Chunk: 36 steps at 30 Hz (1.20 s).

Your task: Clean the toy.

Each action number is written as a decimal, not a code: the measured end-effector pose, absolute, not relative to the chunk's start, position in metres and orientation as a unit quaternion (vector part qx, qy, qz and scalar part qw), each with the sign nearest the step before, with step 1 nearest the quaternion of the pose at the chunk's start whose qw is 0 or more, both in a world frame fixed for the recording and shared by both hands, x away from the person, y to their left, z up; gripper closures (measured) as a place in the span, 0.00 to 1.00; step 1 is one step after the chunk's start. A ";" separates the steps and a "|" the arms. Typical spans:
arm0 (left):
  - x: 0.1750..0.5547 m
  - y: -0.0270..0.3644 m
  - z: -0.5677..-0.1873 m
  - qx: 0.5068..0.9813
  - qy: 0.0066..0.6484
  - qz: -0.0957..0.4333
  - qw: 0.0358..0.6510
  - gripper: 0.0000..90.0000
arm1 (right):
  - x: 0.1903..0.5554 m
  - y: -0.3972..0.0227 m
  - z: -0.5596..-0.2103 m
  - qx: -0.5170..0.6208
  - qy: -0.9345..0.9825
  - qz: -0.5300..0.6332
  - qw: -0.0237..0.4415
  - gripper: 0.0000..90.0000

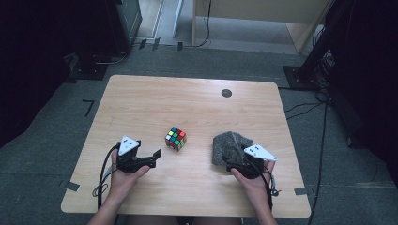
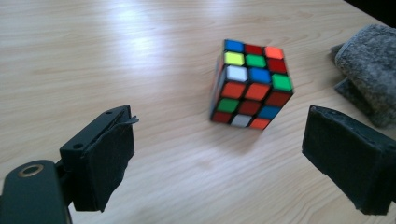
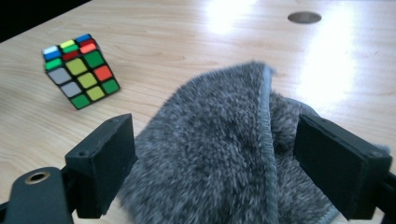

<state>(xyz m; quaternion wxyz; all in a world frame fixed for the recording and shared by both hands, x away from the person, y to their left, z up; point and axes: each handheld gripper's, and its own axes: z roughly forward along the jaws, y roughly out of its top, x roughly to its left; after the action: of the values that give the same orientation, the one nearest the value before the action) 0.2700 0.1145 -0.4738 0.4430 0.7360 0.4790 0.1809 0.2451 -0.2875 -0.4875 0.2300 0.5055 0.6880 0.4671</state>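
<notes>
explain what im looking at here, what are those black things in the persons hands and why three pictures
A person sits at a wooden table holding hand-held tongs, each with two black padded jaws. The top picture looks down from above: left tongs, right tongs. The other two come from small cameras riding on each pair of tongs, looking along its jaws. On the table lie a colourful puzzle cube and a folded grey furry cloth. Both tongs are open and hold nothing: the left point at the cube, the right stand around the cloth's near edge.

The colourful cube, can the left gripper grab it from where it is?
Probably yes. The left gripper has its jaws wide open, pointing at the cube, with bare table between them. The grey cloth lies off to the side.
</notes>
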 end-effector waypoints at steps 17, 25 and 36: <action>0.231 0.189 -0.482 0.705 0.517 0.209 0.439 0.04 | 0.210 -0.338 -0.480 0.529 0.693 0.423 0.248 0.00; 0.225 0.209 -0.490 0.706 0.530 0.219 0.415 0.04 | 0.188 -0.381 -0.492 0.561 0.679 0.404 0.248 0.00; 0.217 0.229 -0.507 0.729 0.538 0.251 0.341 0.04 | 0.175 -0.412 -0.516 0.584 0.691 0.356 0.235 0.00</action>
<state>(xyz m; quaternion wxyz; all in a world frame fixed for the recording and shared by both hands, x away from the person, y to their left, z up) 0.2168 0.2288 -0.5071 0.3407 0.7290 0.5381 0.2506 0.1749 -0.4117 -0.5161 0.2350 0.5837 0.6909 0.3559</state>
